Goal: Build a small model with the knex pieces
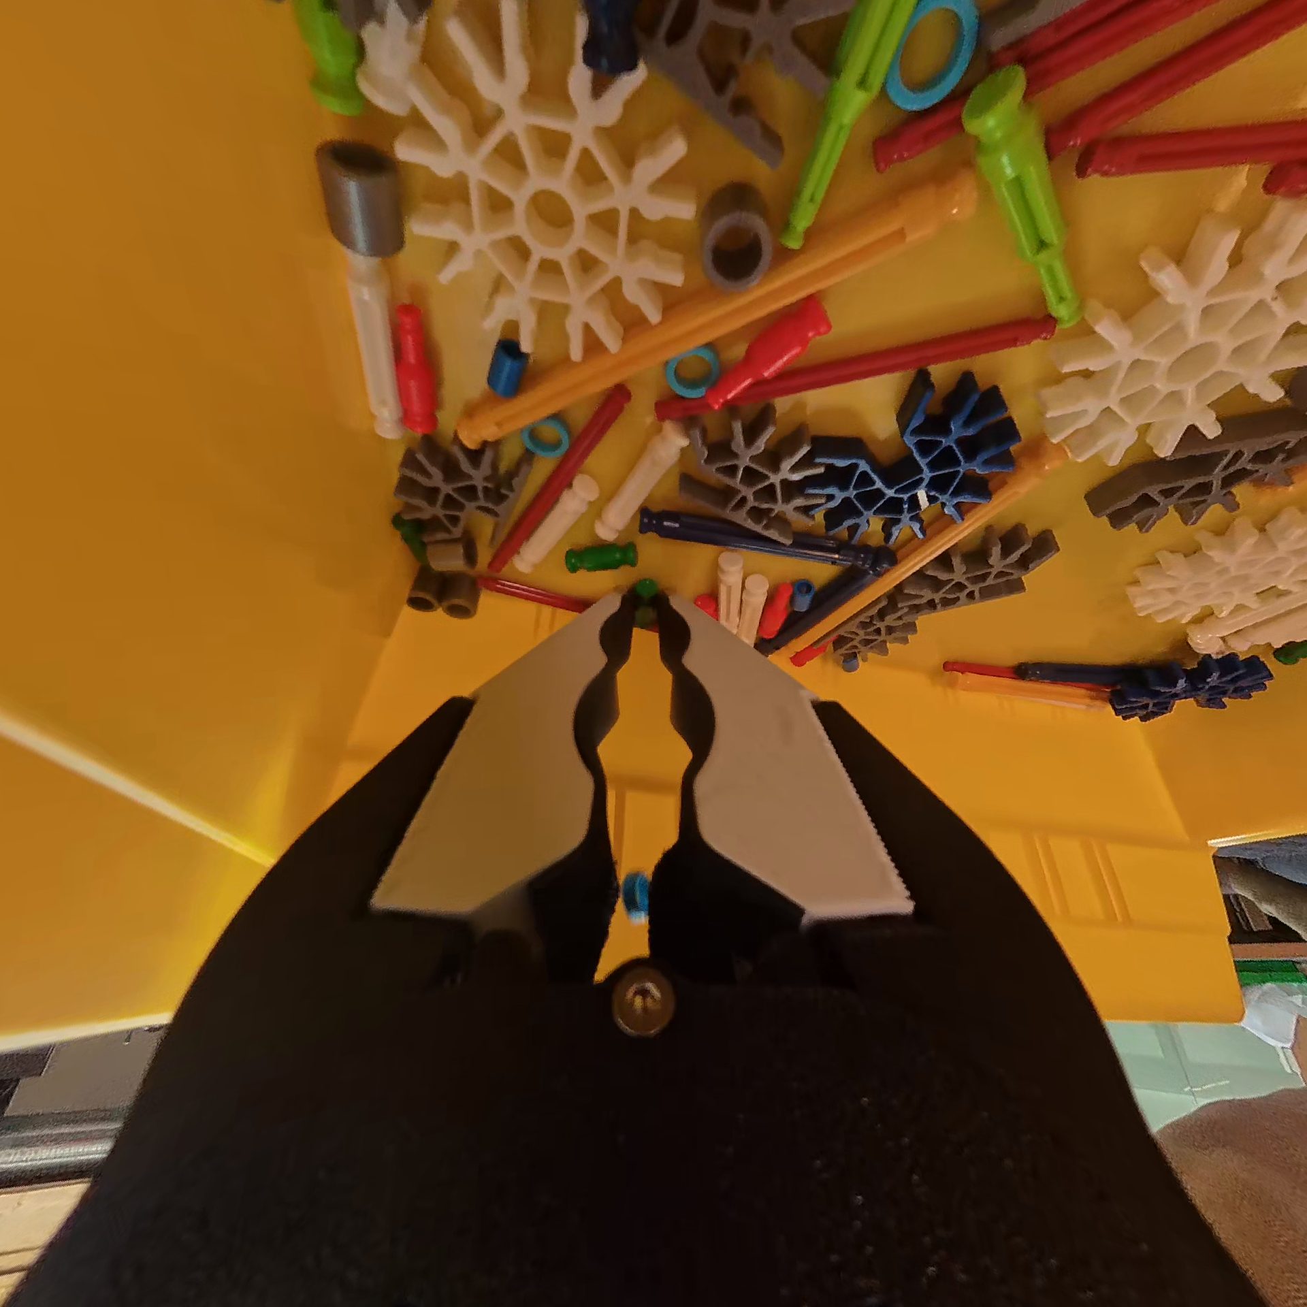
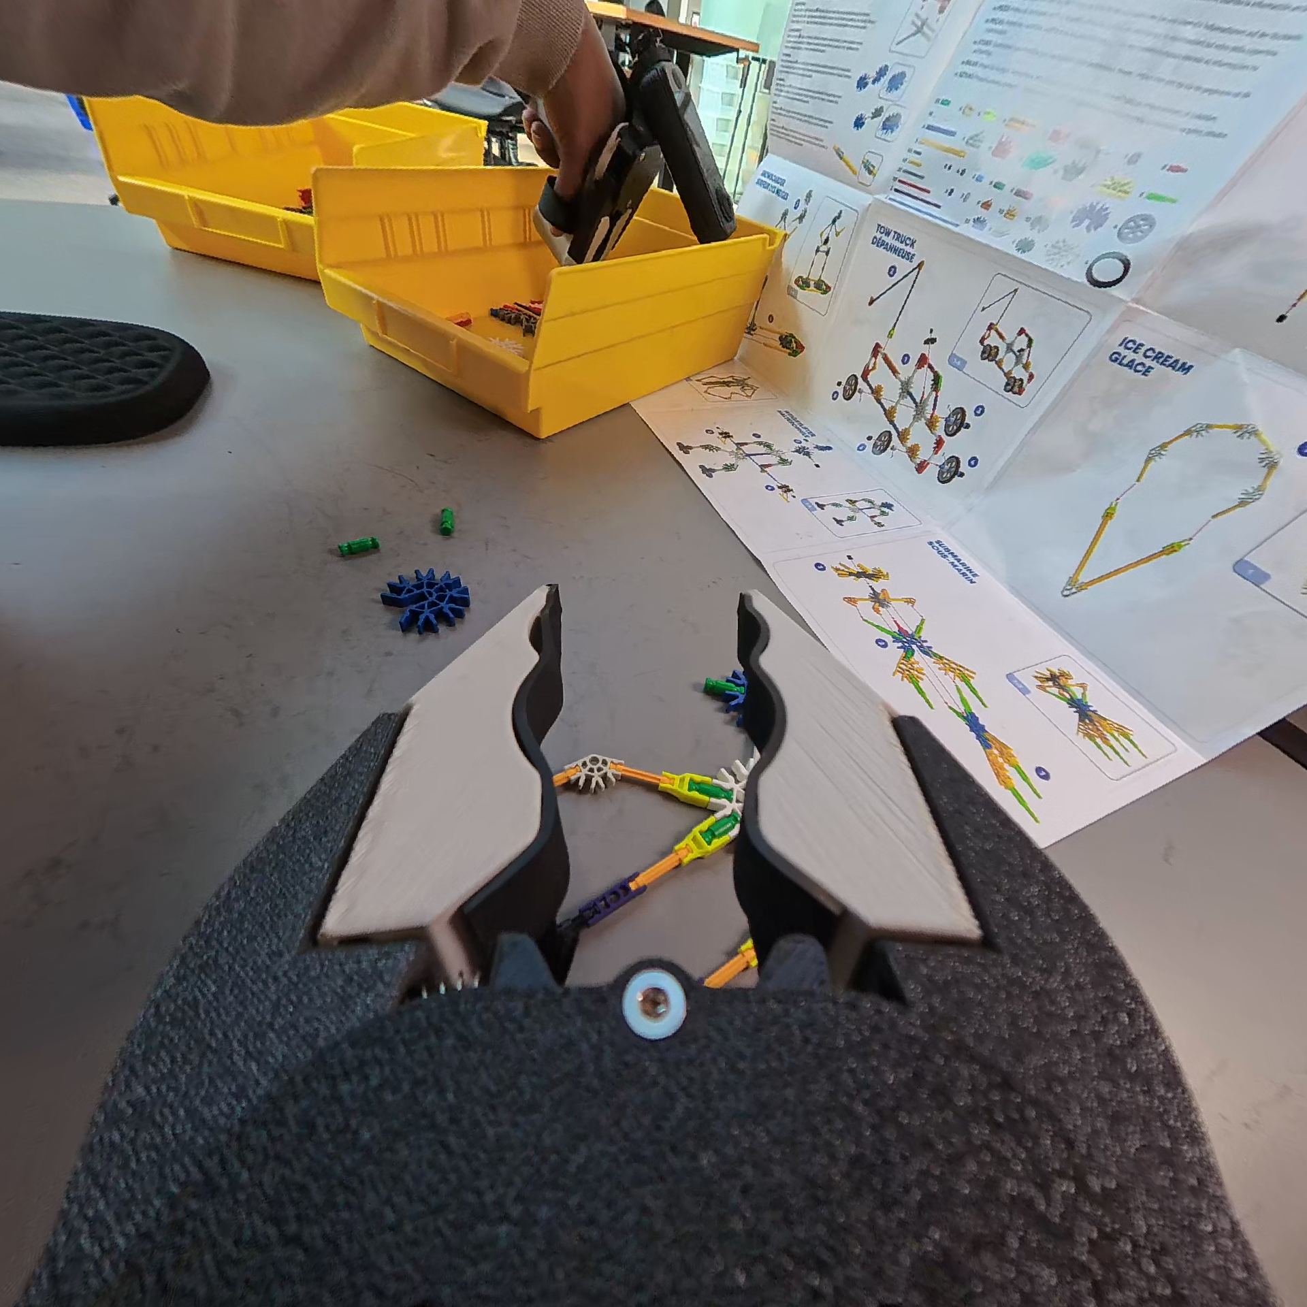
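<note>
A small green peg (image 1: pixel 644 600) is pinched by the left hand-held gripper (image 1: pixel 642 601) inside the yellow bin (image 1: pixel 177 424); the right hand-held gripper (image 2: pixel 647 608) is held apart above the tabletop (image 2: pixel 212 636).

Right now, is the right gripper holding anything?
No, the right gripper is open and empty, above a small rod model on the grey table.

sheet (image 2: pixel 1025 495): white fold-out leaflet on the table, right of the bins; carries the only clear print.
headings: short blue capitals in two lines beside each model drawing.
number marks: small blue round badges by the drawings.
top block: dense small print, too blurred to read.
purple piece (image 2: pixel 612 898): raised letters along its side.
left wrist view: nothing legible.
</note>
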